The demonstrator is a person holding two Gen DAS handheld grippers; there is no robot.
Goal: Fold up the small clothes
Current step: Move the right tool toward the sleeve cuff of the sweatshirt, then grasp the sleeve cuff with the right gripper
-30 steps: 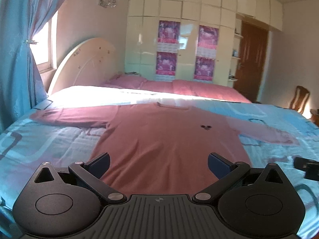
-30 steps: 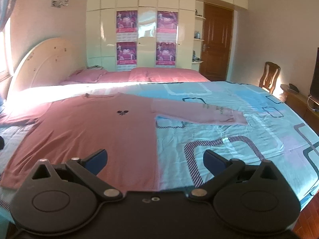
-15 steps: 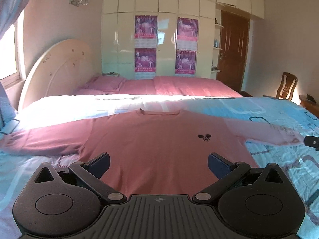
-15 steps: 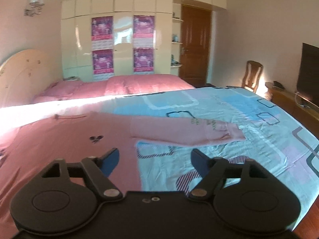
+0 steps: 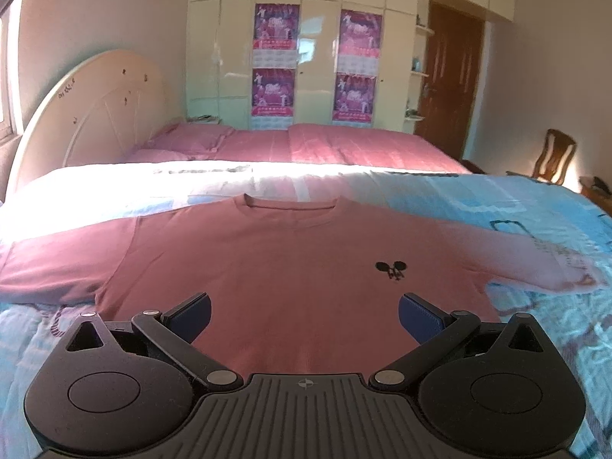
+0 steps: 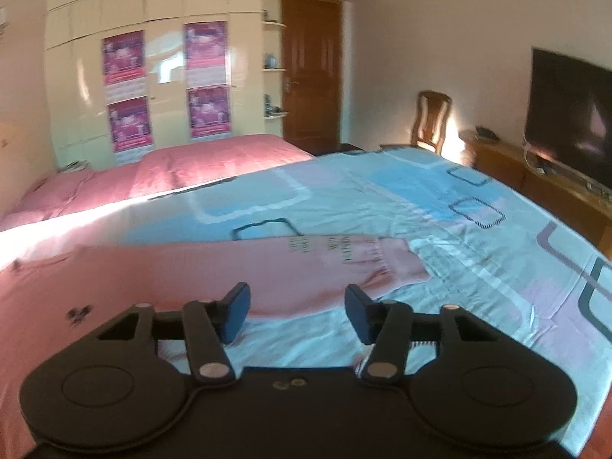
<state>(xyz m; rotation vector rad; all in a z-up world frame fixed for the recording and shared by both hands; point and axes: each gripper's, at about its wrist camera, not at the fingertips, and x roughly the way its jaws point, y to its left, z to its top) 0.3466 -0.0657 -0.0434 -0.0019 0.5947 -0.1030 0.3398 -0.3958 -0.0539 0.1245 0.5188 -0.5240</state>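
A pink long-sleeved shirt (image 5: pixel 290 267) lies flat and face up on the light blue patterned bedspread (image 6: pixel 420 206), with both sleeves stretched out to the sides and a small black logo (image 5: pixel 391 270) on the chest. The left gripper (image 5: pixel 304 315) is above the lower part of the shirt with its jaws wide apart and nothing between them. The right gripper (image 6: pixel 297 313) has its jaws partly open and empty, just in front of the right sleeve (image 6: pixel 306 264), whose cuff rests on the bedspread.
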